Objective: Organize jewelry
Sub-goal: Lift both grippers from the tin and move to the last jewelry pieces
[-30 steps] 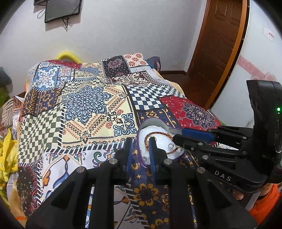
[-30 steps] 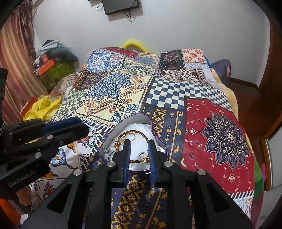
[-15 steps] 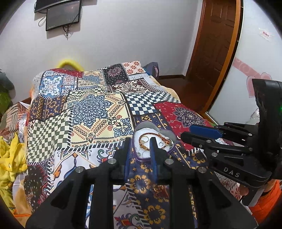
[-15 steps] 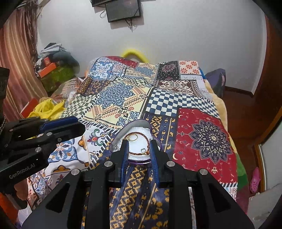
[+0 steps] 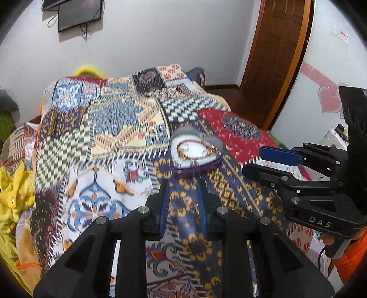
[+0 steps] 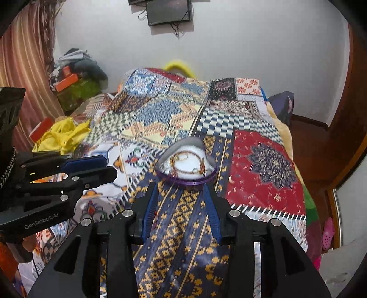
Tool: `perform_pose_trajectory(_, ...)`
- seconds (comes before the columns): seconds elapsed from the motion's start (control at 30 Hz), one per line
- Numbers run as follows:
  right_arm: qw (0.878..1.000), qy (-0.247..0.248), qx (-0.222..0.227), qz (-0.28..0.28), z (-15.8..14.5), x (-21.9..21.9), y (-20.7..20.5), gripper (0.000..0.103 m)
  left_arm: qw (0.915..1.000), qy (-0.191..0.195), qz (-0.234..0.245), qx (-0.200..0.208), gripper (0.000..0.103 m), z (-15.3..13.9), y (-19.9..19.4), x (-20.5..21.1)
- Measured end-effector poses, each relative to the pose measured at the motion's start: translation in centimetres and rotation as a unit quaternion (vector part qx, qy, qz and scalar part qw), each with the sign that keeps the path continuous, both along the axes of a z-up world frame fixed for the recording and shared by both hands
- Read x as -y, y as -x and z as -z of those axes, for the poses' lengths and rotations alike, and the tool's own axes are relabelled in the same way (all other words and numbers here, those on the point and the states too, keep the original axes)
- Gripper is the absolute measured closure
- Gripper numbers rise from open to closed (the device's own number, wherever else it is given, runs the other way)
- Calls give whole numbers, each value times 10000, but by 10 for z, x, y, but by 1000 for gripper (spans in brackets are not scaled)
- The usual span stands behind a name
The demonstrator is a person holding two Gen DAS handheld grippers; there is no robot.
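purple heart box rests free on the quilt

purple-rimmed and heart-shaped, the jewelry box (image 5: 196, 150) lies open on the patchwork quilt (image 5: 110, 137), with gold chains (image 5: 195, 149) coiled on its white lining. in the right wrist view the box (image 6: 186, 165) sits at twelve o'clock, just beyond the right gripper (image 6: 181, 204), whose jaws have just been opening and stand apart with nothing between them. the left gripper (image 5: 183, 199), at six o'clock of the box in its own view, shows a narrow gap, also empty. a dark screen (image 6: 169, 11) hangs on the far wall.
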State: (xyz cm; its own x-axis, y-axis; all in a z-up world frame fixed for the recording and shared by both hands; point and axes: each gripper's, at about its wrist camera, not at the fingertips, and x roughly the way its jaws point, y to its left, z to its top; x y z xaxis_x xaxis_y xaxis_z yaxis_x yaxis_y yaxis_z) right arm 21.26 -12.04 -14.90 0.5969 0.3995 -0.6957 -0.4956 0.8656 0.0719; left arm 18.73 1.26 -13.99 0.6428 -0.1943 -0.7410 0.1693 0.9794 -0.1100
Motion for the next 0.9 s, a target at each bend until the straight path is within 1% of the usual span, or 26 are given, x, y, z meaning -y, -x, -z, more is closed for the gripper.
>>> perform_pose_trajectory(0.2,9990,235,-359,-109,32,-12,2,66,9994,110,-94,-302,81,23,5,-9)
perform_pose_trajectory(0.27,9982,331,-487,-147,45,-17,2,66,9988,207,-72,-437,81,32,5,-11)
perform_pose_trajectory(0.37,9971,451,-585,-171,57,-20,5,66,9979,241,-45,-604,81,45,3,-9)
perform_pose_trajectory(0.47,9965,588,-580,-140,63,-18,8,66,9964,346,42,-778,81,56,-1,-3)
perform_pose_trajectory(0.57,9966,620,-528,-92,61,-13,10,66,9947,468,154,-901,81,64,-4,4)
perform_pose_trajectory(0.67,9970,564,-529,-2,58,-4,9,66,9939,497,249,-948,81,70,-6,13)
perform_pose_trajectory(0.77,9973,486,-547,83,57,1,7,66,9951,431,225,-856,81,73,-8,18)
perform_pose_trajectory(0.83,9974,469,-542,112,56,3,8,66,9954,393,184,-851,90,74,-9,18)
perform_pose_trajectory(0.87,9974,463,-541,118,57,3,8,66,9950,426,198,-880,98,74,-9,18)
perform_pose_trajectory(0.9,9974,454,-539,123,56,3,8,66,9948,460,203,-888,100,73,-9,17)
